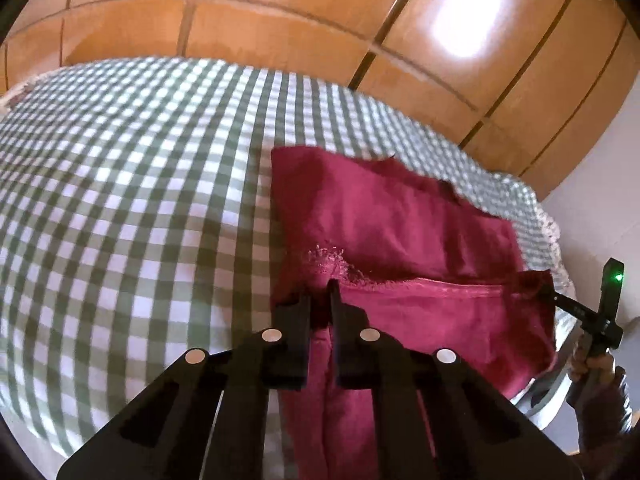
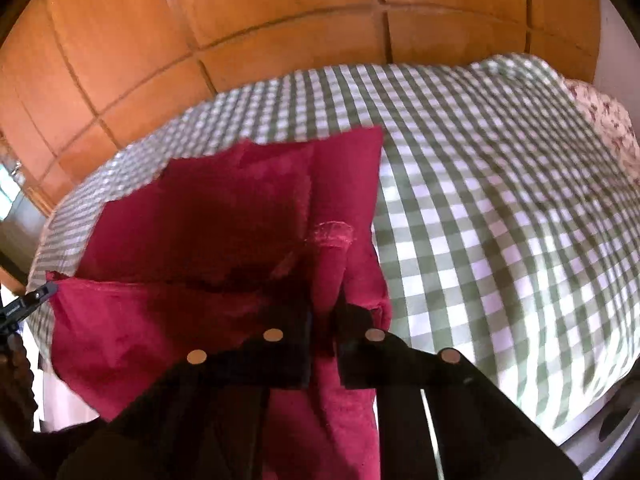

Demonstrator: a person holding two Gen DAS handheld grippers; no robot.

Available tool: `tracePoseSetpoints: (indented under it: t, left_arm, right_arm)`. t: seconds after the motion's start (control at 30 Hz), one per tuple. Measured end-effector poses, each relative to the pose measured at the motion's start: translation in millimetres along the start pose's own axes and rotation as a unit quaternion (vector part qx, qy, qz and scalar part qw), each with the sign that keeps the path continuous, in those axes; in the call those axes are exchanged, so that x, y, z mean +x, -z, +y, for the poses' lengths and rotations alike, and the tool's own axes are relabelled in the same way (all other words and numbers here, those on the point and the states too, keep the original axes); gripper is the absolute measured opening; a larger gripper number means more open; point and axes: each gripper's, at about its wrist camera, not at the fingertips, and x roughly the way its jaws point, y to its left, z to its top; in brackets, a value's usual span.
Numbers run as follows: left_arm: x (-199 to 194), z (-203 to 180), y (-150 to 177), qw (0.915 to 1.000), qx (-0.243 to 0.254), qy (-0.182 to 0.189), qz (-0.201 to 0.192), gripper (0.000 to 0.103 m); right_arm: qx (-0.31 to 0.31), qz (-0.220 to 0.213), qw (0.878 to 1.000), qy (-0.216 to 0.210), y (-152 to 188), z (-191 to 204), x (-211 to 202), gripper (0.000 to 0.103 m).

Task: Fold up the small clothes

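A dark red garment lies on a green and white checked bedspread. Its near edge is lifted off the bed. My left gripper is shut on the left near corner of that edge, with cloth bunched between its black fingers. In the right wrist view the same red garment shows, and my right gripper is shut on its right near corner. The right gripper also shows at the far right of the left wrist view, pinching the hem. The left gripper's tip shows at the left edge of the right wrist view.
Orange wooden wardrobe doors stand behind the bed. A flowered pillow or cloth lies at the bed's far right. A lace trim edges the bedspread. A hand holds the right gripper's handle.
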Motion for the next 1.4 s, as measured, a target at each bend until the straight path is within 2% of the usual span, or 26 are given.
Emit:
tracePoseSetpoints:
  t: [0.1,0.2,0.33,0.5,0.63,0.77,0.93,1.0,1.03,1.07,1.1,1.13,1.17,1.23,1.3,1.4]
  left_arm:
    - [-18.1,-5.3,1.6,0.9998,0.012,0.006,-0.016,0.006]
    - [-29.9,-10.1,-10.9,0.9990,0.019,0.013,-0.038,0.006]
    - [-28.1,-18.5,-48.8,0.9973,0.023,0.006,-0.070,0.006]
    - [-4.3,-32.8,-95.7,0.9970,0.016,-0.012,-0.074,0.006]
    - [29.7,-42.6,-132.4,0.9971,0.017,-0.041,-0.062,0.006]
    - [67.7,-44.4,-144.7,0.9969,0.018,-0.067,-0.037,0.006]
    - [112.9,-32.5,-143.4,0.9955,-0.001,-0.095,-0.002,0.006]
    - [124.1,-31.1,-139.2,0.9928,-0.001,-0.118,0.017,0.007]
    - [123.3,-32.1,-137.4,0.9928,-0.002,-0.118,0.018,0.007]
    - [120.7,-32.4,-135.8,0.9932,-0.003,-0.116,0.013,0.009]
    - [112.8,-33.5,-133.7,0.9927,-0.003,-0.120,0.002,0.020]
    - [105.8,-35.1,-132.0,0.9913,-0.004,-0.131,-0.009,0.028]
    - [97.0,-37.5,-129.5,0.9900,-0.003,-0.139,-0.023,0.028]
    - [76.9,-43.8,-122.0,0.9904,0.003,-0.129,-0.051,0.028]
    - [61.8,-57.3,-107.7,0.9907,0.027,-0.114,-0.070,0.028]
    - [60.6,-82.4,-88.8,0.9895,0.076,-0.101,-0.071,0.028]
  right_arm:
    - [-0.007,-0.019,1.000,-0.019,-2.1,5.7,-23.5,0.007]
    - [-0.002,-0.051,0.998,-0.034,-18.8,10.6,-44.3,0.007]
    - [0.011,-0.077,0.996,-0.033,-52.0,11.0,-42.0,0.007]
    - [0.052,-0.080,0.995,-0.019,-94.8,-3.2,-5.6,0.007]
    - [0.067,-0.073,0.995,0.001,-125.8,-9.5,30.2,0.007]
    - [0.073,-0.044,0.996,0.032,-138.3,-16.7,74.3,0.007]
    - [0.089,-0.001,0.994,0.058,-130.8,-31.8,125.4,0.007]
    - [0.097,0.006,0.994,0.055,-126.5,-36.0,132.7,0.016]
    - [0.100,0.001,0.994,0.052,-125.1,-36.2,129.1,0.036]
    - [0.102,-0.008,0.994,0.046,-124.3,-36.7,123.3,0.046]
    - [0.101,-0.019,0.994,0.044,-123.9,-35.7,116.6,0.054]
    - [0.092,-0.039,0.994,0.054,-122.5,-31.8,103.7,0.055]
    - [0.084,-0.047,0.994,0.055,-121.2,-28.1,95.6,0.055]
    - [0.066,-0.063,0.995,0.032,-116.5,-13.0,75.8,0.055]
    - [0.031,-0.063,0.998,-0.006,-107.9,10.6,64.2,0.056]
    - [-0.024,-0.042,0.998,-0.044,-95.0,49.2,67.2,0.060]
